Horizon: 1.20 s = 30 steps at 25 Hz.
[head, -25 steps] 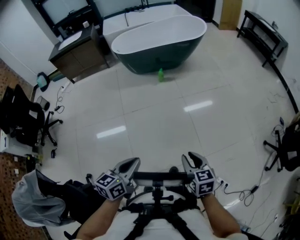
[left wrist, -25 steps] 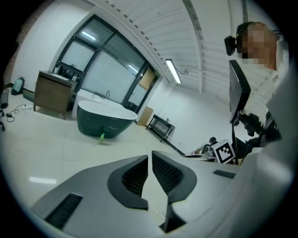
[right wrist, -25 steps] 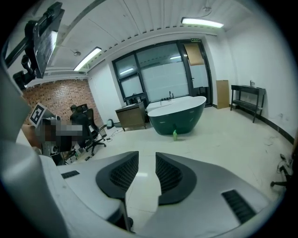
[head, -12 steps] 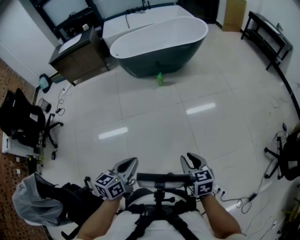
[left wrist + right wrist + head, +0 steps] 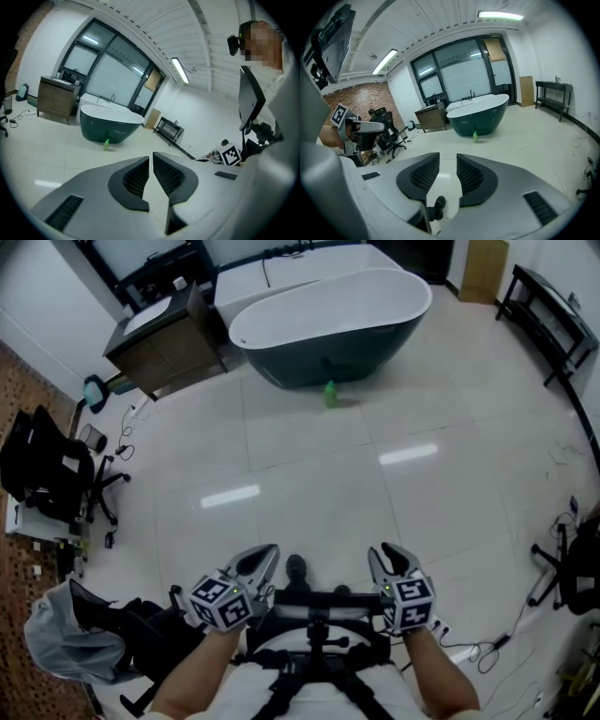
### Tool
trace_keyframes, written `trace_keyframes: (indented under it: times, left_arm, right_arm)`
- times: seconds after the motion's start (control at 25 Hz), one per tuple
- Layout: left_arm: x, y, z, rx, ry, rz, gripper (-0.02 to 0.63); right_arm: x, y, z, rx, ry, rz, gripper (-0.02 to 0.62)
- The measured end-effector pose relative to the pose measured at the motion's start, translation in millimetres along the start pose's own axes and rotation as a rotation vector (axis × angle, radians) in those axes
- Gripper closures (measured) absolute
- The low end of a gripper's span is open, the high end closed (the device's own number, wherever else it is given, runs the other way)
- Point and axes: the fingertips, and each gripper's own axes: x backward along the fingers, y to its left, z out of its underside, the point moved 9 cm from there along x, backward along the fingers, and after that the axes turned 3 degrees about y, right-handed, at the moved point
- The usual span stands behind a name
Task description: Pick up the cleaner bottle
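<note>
The cleaner bottle (image 5: 330, 394) is small and green. It stands upright on the white tiled floor just in front of the dark green bathtub (image 5: 328, 329), far ahead of both grippers. It also shows small in the left gripper view as the bottle (image 5: 106, 144) and in the right gripper view as the bottle (image 5: 475, 137). My left gripper (image 5: 265, 559) is held low at the bottom of the head view; the left gripper (image 5: 151, 157) is shut and empty. My right gripper (image 5: 384, 559) is level with it; the right gripper (image 5: 448, 157) has a narrow gap with nothing in it.
A wooden vanity cabinet (image 5: 164, 343) stands left of the tub. Office chairs (image 5: 47, 474) and cables line the left edge, and a grey bag (image 5: 66, 643) lies at lower left. A black shelf (image 5: 553, 310) is at the far right, a chair base (image 5: 567, 568) and cable (image 5: 487, 643) nearer. My shoe (image 5: 296, 568) shows between the grippers.
The whole view has advanced toward the tub; the bottle and tub sit slightly lower and nearer. Both grippers keep their pose, and a shoe has come into view between them.
</note>
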Motion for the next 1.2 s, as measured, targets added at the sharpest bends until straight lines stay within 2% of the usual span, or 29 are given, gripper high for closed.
trace_keyframes:
  times: [0.16,0.4,0.76,1.2]
  left_arm:
    - [-4.3,25.1,-9.9,0.006,-0.003,0.016,0.586]
    - [-22.2,81.2,-32.1,0.029,0.016,0.053,0.586]
    - [-47.9,171.7,-107.0,0.003,0.032,0.124,0.586]
    - [-58.9,233.8,-142.2,0.009,0.050,0.162,0.586]
  right_arm:
    - [-16.9,11.1,-14.0,0.022,0.013,0.001,0.486]
    - [-55.0,20.9,-41.8,0.006,0.008,0.052,0.486]
    - [-128.5,50.7,-114.4,-0.018,-0.015,0.104,0.486]
    - [-182.0,73.0,-162.7,-0.005,-0.016,0.128,0.486]
